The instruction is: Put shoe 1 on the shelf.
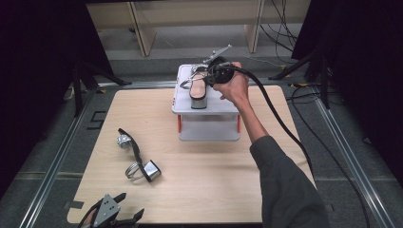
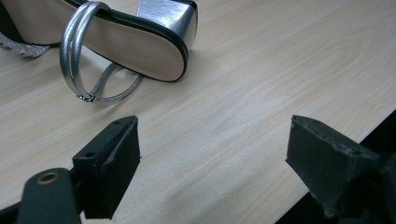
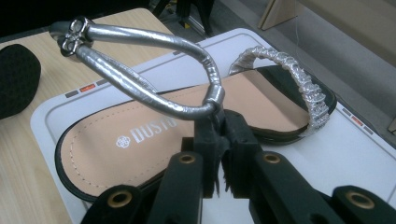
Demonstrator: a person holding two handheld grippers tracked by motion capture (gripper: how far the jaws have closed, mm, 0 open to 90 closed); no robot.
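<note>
Silver strap [image 3: 154, 95] of the sandal [image 1: 198, 89] is pinched between the jaws of your right gripper [image 3: 223, 140], clamped tight on it. That sandal lies flat on the white stand [image 1: 223, 107] at the far side of the table [image 1: 214, 166]. Your left gripper [image 1: 124, 209] rests at the near edge with its jaws wide apart, holding nothing, just short of the second sandal [image 2: 112, 39], which lies on its side on the wood.

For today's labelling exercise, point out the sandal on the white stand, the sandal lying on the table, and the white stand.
sandal on the stand [image 3: 154, 135], right gripper view, on its tan insole.
sandal on the table [image 1: 151, 169], high view, on its silver heel.
white stand [image 1: 209, 129], high view, on its front wall.
</note>
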